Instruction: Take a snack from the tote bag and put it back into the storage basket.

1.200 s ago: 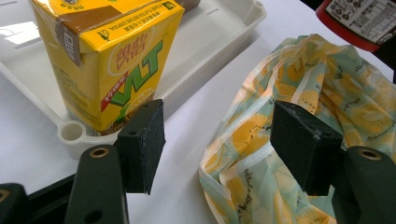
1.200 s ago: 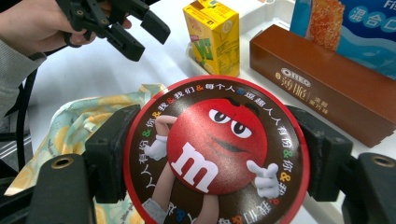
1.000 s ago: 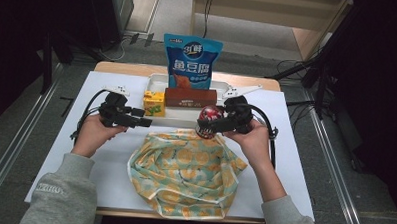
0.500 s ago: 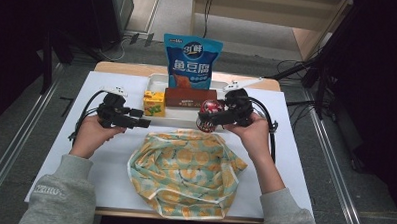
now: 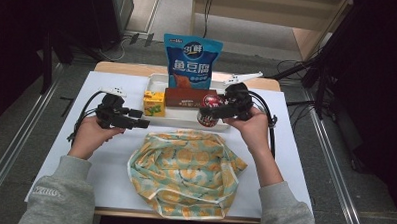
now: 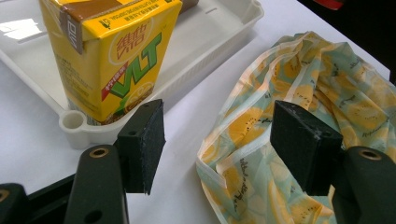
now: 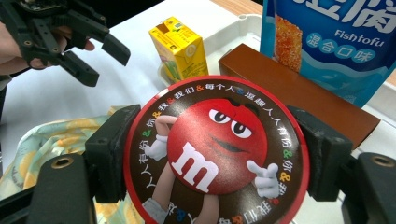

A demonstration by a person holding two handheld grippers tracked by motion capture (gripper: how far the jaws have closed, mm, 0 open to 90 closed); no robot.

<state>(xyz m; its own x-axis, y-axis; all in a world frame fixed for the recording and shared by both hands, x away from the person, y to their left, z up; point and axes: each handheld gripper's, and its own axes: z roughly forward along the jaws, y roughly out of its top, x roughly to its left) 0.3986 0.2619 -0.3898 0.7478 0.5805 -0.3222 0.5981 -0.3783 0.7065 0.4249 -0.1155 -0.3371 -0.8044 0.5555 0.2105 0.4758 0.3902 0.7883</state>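
White table [image 5: 65, 152], person's forearms in grey sleeves coming in from the near edge. Yellow-and-green patterned cloth bag [image 5: 184, 174] lies crumpled on the near middle of the table, its opening toward the tray. White tray [image 5: 155, 80] sits at the far middle; in it, a blue snack pouch [image 5: 191, 61] stands upright at the back, a brown box [image 5: 184, 97] lies in front of the pouch, and a yellow drink carton [image 5: 154, 103] stands at the tray's left corner. Right gripper [image 5: 210, 112] holds a round candy tub [image 7: 217, 154] by its sides, both pads pressed against the rim, red-and-brown lid facing the gripper's camera; tub hangs over the tray's near right part, just beside the brown box, beyond the far edge of the bag. Left gripper [image 6: 219, 142] hovers over the table left of the bag, near the carton; jaws wide apart, nothing between them, aimed at the gap between tray corner and bag edge.
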